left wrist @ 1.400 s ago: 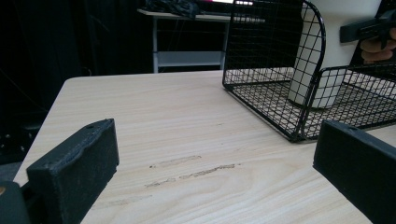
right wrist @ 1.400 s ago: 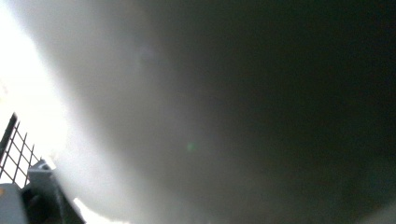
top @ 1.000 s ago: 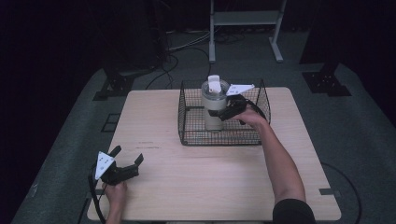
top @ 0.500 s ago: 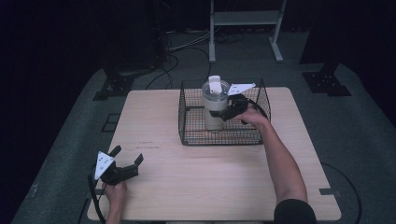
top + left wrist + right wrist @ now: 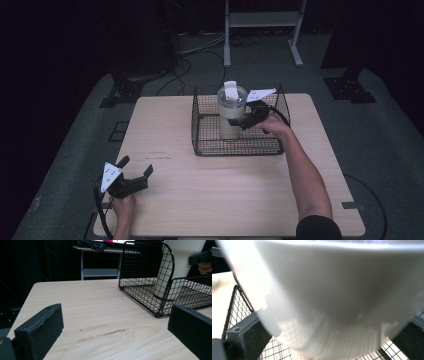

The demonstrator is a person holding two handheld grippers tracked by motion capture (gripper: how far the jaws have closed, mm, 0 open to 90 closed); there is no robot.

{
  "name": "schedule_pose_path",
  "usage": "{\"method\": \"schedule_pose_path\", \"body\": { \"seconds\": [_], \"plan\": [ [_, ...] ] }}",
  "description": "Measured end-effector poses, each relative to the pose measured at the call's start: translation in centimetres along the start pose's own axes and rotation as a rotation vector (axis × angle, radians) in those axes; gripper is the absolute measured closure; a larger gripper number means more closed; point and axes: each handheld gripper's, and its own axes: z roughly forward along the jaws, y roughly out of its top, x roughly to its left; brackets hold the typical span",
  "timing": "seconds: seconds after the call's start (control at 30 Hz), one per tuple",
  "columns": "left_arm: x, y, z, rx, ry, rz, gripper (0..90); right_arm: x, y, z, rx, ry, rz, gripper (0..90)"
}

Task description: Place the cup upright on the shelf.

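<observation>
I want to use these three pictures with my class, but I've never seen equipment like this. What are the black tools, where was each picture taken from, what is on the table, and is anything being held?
A person sits at a wooden table with a hand-held two-jaw gripper in each hand; there is no robot arm.

The high view looks down from above the person. The other two pictures come from small cameras riding on each gripper, looking along its black jaws.

On the table stands a black wire basket, and upright inside it a pale tumbler with a lid.

The right gripper is at the tumbler's side, its jaws on either side of the tumbler; whether they press it I cannot tell. The left gripper rests open near the table's front corner, holding nothing.
</observation>
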Motion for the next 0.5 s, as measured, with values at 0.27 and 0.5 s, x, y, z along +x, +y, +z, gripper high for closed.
{"method": "schedule_pose_path", "body": {
  "seconds": [0.27,0.5],
  "plan": [
    [0.0,0.0,0.0,-0.001,-0.002,0.001,0.0,0.3,-0.2,-1.1,0.001,-0.034,-0.003,0.0],
    [0.0,0.0,0.0,-0.004,-0.003,0.000,0.0,0.6,-0.3,-1.9,0.018,-0.074,0.014,0.0]
  ]
}}
